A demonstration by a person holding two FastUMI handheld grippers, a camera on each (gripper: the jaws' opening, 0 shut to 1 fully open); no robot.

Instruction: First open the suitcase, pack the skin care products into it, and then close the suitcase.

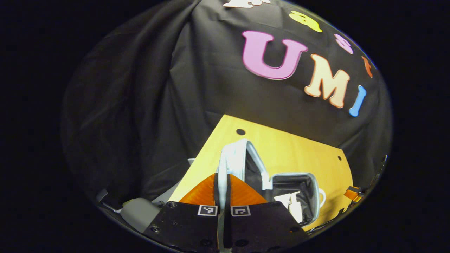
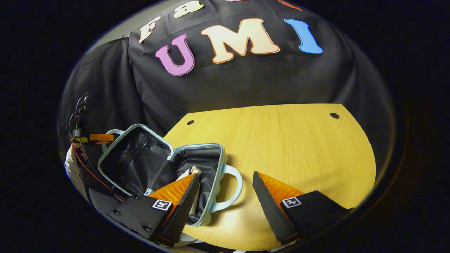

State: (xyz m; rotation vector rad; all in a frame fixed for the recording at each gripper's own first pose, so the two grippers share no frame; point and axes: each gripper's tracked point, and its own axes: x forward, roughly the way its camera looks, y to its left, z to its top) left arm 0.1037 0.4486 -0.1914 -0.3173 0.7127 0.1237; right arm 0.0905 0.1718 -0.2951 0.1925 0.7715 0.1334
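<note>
The table (image 2: 299,140) is a smooth board of pale yellow wood with fine straight grain, a curved far edge and small round holes near its corners; black cloth hangs in soft folds behind it.

On the left part of the table lies the suitcase (image 2: 218,165), a small hard shell of pale blue-grey with rounded corners, open like a book. Both halves are lined with shiny, creased black fabric. The lid (image 2: 130,161) stands tilted up on the left, and the base half lies flat with a looped carry handle (image 2: 233,189) sticking out toward the middle of the table. Inside the base half a white skin care product (image 2: 194,171) with a cream cap stands against the lining, partly hidden behind a finger of the right tool.

In the left gripper view the left tool (image 1: 222,182) has its two wedge-shaped, ribbed fingers pressed together on the thin rim of the raised lid (image 1: 232,158), which runs upward between them; the open base with white items (image 1: 293,203) sits to the right.

The right tool (image 2: 225,186) hovers with its fingers spread wide apart, toothed inner faces showing, holding nothing. One finger (image 2: 179,196) hangs over the base half, the other (image 2: 274,203) over bare table wood.
</note>
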